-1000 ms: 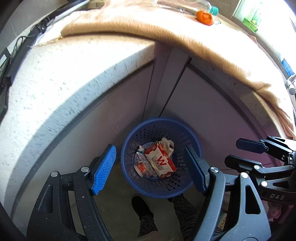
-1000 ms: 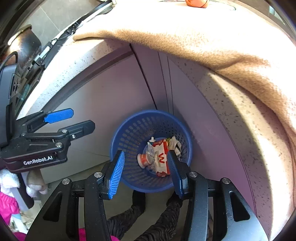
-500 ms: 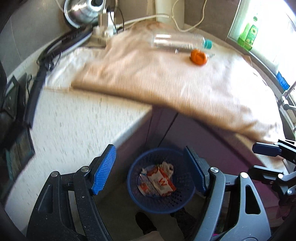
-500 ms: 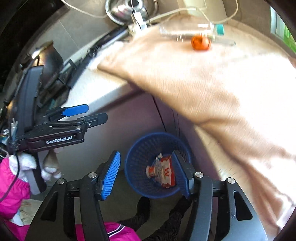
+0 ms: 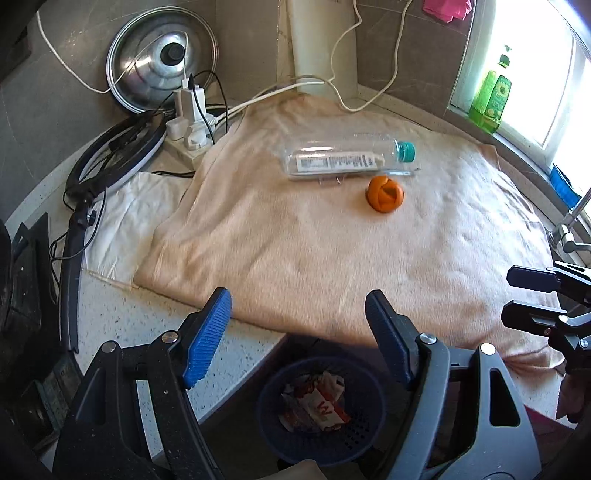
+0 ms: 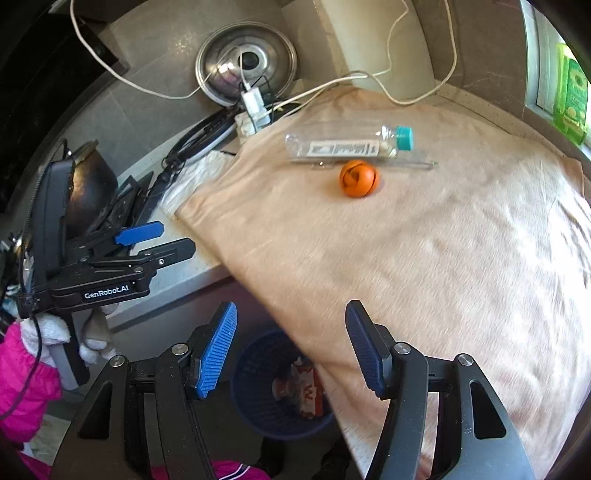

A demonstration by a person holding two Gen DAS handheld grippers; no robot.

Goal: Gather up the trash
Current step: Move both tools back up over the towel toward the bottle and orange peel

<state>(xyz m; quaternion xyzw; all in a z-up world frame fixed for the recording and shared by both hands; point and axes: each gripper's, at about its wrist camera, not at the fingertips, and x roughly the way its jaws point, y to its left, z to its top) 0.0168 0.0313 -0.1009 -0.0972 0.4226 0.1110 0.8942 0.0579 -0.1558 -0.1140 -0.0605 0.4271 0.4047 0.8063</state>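
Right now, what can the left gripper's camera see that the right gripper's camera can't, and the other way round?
Only the left wrist view shows the pink cloth hanging at the top and the metal tap at the right edge. Only the right wrist view shows the dark pot and the pink sleeve. Both show the plastic bottle and orange peel ball on the beige towel, the pot lid, and the blue basket holding wrappers below.
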